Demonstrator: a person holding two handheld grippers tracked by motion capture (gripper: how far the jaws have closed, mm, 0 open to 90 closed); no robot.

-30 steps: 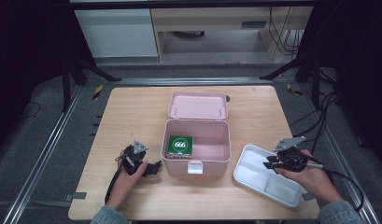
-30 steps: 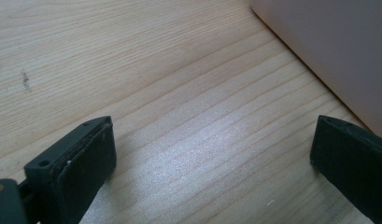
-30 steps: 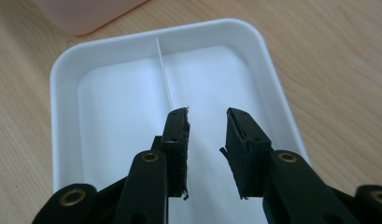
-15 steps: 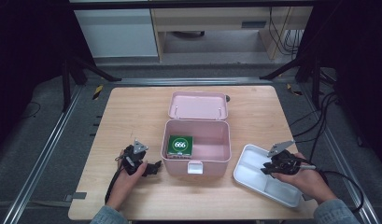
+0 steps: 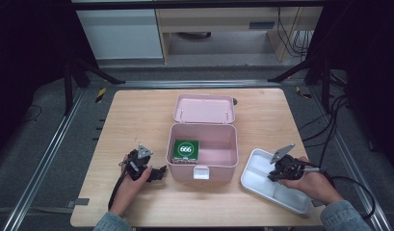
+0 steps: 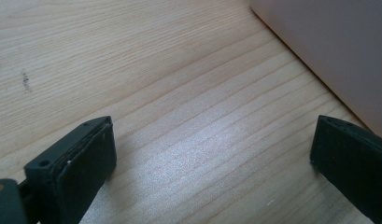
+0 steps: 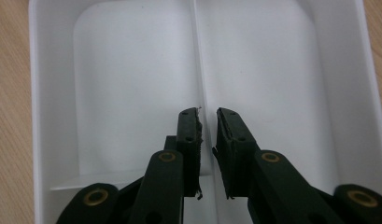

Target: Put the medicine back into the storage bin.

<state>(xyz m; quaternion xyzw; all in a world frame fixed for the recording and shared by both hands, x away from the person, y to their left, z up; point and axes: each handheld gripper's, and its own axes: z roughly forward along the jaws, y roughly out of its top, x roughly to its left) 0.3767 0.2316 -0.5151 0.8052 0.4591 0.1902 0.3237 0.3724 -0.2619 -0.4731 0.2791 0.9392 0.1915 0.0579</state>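
An open pink box (image 5: 203, 166) stands mid-table, its lid (image 5: 204, 108) tipped back. A green carton marked 666 (image 5: 186, 150) lies inside at its left. My left gripper (image 5: 161, 173) rests on the wood just left of the box's front; its jaws stand wide open (image 6: 212, 154) with only bare table between them, and the box wall (image 6: 328, 42) is at the right. My right gripper (image 5: 274, 177) dips into the white two-compartment tray (image 5: 262, 185). Its jaws (image 7: 207, 126) straddle the tray's divider (image 7: 196, 56). They have just been closing, and a narrow gap still shows.
The wooden table (image 5: 137, 120) has free room at the left and back. The tray (image 7: 132, 70) lies near the front right corner with nothing in its compartments. Cables trail off the right edge, and a dark metal frame surrounds the table.
My right gripper has shifted slightly left and down into the tray. The left hand, the box and the carton have not moved.
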